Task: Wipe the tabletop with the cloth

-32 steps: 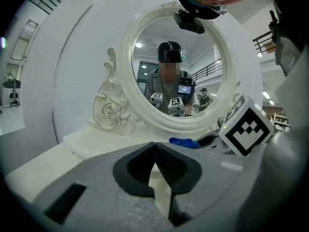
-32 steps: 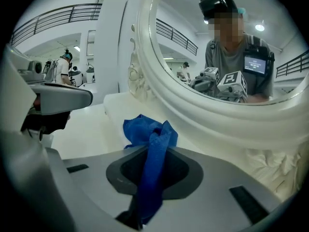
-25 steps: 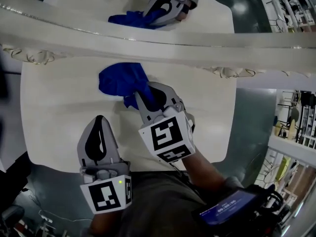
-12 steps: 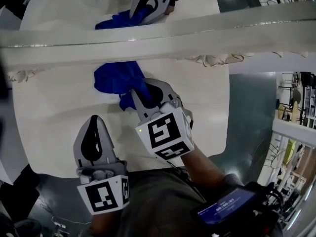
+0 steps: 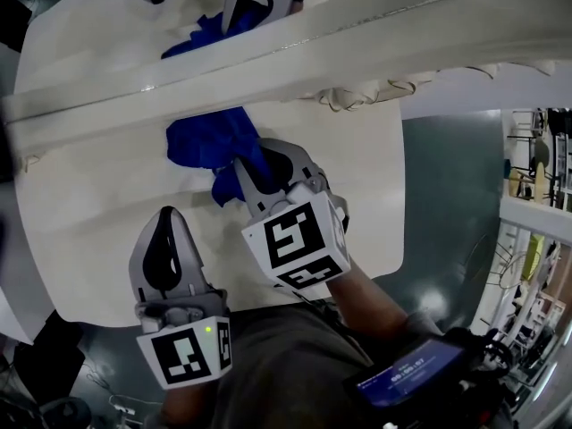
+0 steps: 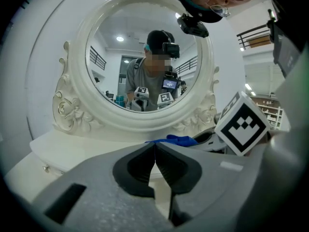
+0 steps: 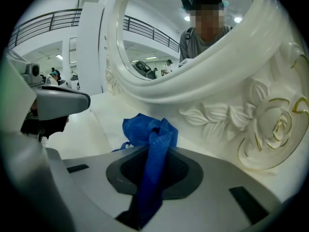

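The mirror frame (image 5: 295, 47) hides the far edge of the blue cloth (image 5: 204, 141), which the right gripper (image 5: 248, 172) pinches, bunched lengthwise toward the mirror; the left gripper (image 5: 168, 229) is closed and empty.

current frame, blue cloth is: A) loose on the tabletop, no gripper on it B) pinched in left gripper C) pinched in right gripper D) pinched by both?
C: the right gripper has its jaws closed on the blue cloth, which runs between them, while the left gripper is shut with nothing between its jaws.
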A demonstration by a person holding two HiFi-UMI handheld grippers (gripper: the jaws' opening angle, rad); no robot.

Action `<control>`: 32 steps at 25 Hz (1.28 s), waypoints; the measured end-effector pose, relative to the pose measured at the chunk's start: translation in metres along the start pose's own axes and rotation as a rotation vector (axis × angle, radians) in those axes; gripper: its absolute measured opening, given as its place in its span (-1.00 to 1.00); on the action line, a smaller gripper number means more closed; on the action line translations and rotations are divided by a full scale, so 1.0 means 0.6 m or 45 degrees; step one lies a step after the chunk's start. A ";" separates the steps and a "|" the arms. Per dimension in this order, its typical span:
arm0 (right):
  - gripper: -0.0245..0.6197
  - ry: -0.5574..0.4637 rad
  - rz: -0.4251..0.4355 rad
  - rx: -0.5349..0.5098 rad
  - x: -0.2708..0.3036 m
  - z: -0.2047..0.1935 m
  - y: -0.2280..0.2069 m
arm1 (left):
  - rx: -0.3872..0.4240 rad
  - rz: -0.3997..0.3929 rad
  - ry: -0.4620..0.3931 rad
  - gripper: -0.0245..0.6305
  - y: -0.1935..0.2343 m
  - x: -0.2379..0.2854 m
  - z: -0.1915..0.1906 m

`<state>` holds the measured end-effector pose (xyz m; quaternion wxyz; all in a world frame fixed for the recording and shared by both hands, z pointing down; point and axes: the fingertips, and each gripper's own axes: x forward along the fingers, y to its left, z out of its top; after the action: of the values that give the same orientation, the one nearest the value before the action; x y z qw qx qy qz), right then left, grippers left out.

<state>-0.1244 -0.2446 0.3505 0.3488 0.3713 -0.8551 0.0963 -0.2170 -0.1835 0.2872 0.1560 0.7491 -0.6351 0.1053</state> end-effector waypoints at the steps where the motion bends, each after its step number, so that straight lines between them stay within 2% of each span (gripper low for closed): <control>1: -0.72 -0.002 -0.001 0.006 0.000 0.000 -0.001 | 0.005 -0.003 0.001 -0.87 0.000 0.001 0.001; 10: -0.72 0.000 -0.035 0.046 0.002 -0.007 -0.015 | 0.040 -0.045 0.021 -0.87 -0.004 0.015 0.007; 16: -0.73 -0.002 -0.081 0.076 -0.037 -0.045 -0.045 | 0.074 -0.084 0.019 -0.87 -0.054 0.009 0.003; 21: -0.73 -0.007 -0.108 0.113 -0.021 -0.038 -0.058 | 0.102 -0.118 0.022 -0.87 -0.042 0.031 0.014; 26: -0.73 -0.016 -0.106 0.137 -0.064 -0.031 -0.134 | 0.139 -0.145 0.027 -0.87 -0.131 0.064 0.065; 32: -0.73 0.027 -0.132 0.152 -0.125 -0.118 -0.171 | 0.150 -0.167 0.039 -0.87 -0.224 0.043 0.029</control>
<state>0.0210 -0.2443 0.3429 0.3396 0.4342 -0.8237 0.1329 -0.0809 -0.1943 0.2670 0.1278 0.7953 -0.5749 0.1436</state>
